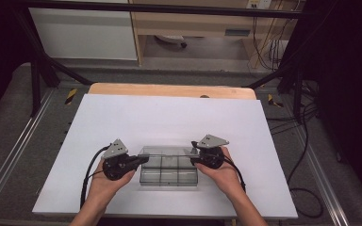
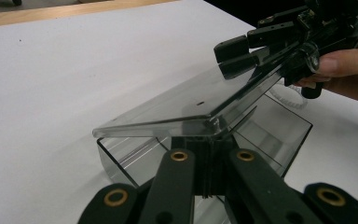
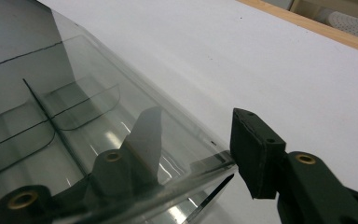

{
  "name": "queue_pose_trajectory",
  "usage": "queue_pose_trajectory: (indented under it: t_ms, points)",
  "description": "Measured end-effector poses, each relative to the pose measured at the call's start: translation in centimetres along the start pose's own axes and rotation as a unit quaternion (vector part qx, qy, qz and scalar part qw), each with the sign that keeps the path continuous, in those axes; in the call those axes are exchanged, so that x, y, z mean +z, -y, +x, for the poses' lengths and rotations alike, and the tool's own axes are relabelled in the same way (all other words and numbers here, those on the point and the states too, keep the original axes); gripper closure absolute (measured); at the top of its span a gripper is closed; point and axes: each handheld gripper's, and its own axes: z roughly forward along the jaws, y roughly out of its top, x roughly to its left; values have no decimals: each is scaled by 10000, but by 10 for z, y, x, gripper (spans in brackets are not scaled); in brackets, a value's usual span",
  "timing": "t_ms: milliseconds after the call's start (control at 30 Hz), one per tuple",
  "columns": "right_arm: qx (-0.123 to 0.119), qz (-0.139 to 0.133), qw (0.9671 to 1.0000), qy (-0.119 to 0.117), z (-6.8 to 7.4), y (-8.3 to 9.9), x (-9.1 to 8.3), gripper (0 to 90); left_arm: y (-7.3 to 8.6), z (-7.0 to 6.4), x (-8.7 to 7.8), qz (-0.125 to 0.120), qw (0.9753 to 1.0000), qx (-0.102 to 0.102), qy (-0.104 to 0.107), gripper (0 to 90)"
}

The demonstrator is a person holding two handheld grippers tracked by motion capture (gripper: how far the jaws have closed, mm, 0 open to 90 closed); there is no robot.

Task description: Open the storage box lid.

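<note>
From the high view, I am holding my left gripper [image 1: 143, 160] and right gripper [image 1: 194, 159] at either end of a clear plastic box [image 1: 168, 175] sitting on the white table [image 1: 169, 117]; its divided compartments are looking empty. In the left gripper view, my jaws are clenching the lid [image 2: 182, 109], raised aslant. In the right gripper view, my jaws are pinching the lid's [image 3: 121, 121] edge.

Lab: framed rig [image 1: 42, 66], trailing cables [image 1: 306, 155]
</note>
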Motion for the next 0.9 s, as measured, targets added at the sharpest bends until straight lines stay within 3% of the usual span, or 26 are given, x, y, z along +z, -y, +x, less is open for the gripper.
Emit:
queue_pose_trajectory:
  t_ms: [267,467,633,733,900]
  points:
    - [-7,-5,10000,-14,0,0,0,541,3,0,-1,56,10000,30,-24,899]
    - [-15,-8,10000,-18,1,0,0,540,14,0,0,249,9995,121,-139,898]
    - [-19,-13,10000,-17,1,0,0,540,18,5,-1,319,9986,192,-369,887]
    - [-18,-14,10000,-24,1,1,0,540,20,10,-1,308,9979,224,-515,827]
    - [-24,-14,10000,-26,1,0,0,542,20,18,3,229,9959,331,-815,628]
